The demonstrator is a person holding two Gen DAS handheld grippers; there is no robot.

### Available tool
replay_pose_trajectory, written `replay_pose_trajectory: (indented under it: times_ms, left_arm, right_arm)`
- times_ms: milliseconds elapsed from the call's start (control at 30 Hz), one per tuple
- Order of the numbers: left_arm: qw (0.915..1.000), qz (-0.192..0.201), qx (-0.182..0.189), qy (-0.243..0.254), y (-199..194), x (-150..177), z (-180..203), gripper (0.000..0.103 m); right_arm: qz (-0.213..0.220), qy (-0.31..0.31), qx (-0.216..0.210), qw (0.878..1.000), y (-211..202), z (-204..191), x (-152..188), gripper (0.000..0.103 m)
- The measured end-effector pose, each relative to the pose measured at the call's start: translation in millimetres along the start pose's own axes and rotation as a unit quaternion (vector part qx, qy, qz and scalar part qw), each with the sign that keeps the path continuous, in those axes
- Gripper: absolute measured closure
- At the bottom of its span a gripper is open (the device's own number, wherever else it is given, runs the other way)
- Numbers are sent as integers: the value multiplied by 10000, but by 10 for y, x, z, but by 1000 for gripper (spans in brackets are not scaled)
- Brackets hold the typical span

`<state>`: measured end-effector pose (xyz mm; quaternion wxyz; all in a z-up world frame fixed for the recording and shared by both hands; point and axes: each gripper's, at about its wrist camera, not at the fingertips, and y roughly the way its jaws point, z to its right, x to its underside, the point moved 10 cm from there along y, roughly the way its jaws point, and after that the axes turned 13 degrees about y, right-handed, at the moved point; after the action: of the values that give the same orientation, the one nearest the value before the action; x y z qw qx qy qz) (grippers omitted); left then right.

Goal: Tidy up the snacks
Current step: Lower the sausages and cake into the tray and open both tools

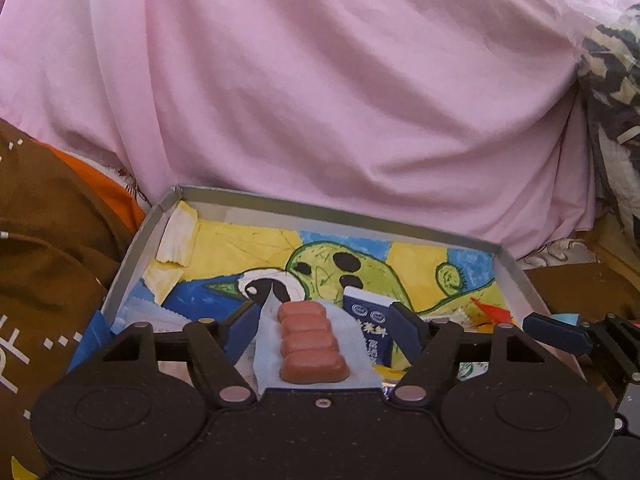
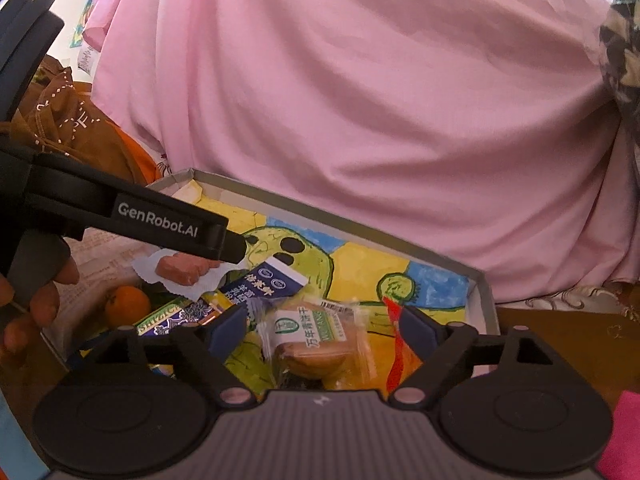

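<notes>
Pink sheet behind ridged pinkish-brown snack bar [image 1: 312,343]

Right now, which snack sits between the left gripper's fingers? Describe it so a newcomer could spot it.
Start at the shallow grey box lined with a green cactus drawing. Near its left end, beside a navy carton, a white crinkle-edged wrapper lies between the left gripper fingers. On it sits the pinkish-brown segmented bar; unlike the sealed biscuit packet and the orange, it is unwrapped.
</notes>
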<state>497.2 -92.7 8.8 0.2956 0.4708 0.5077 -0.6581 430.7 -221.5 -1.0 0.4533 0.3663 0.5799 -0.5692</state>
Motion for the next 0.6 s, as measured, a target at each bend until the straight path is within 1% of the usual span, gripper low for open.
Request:
replay_pose_trajectory:
  times_ms: [100,267,333,500,600]
  left_arm:
    - [10000,80,-10,-8,-55,-46,5,22]
    - [9999,134,-69,-53,-138,-91,-26,17]
    - [9998,148,-105,-109,-172,-101,-50,11]
    - [9994,188,-126,-254,-260,-125,-101,9]
    - [9989,222,-153,-371,-329,-122,-141,5]
  right_arm:
    - [49,-27,52,10000,-46,14,-35,8]
    - [126,-57,134,9998,-128,49,-104,3]
    - [163,-56,177,9997,-159,62,-135,1]
    - [206,1,283,9994,-219,105,-194,0]
    - [255,115,321,9991,-271,132,-239,0]
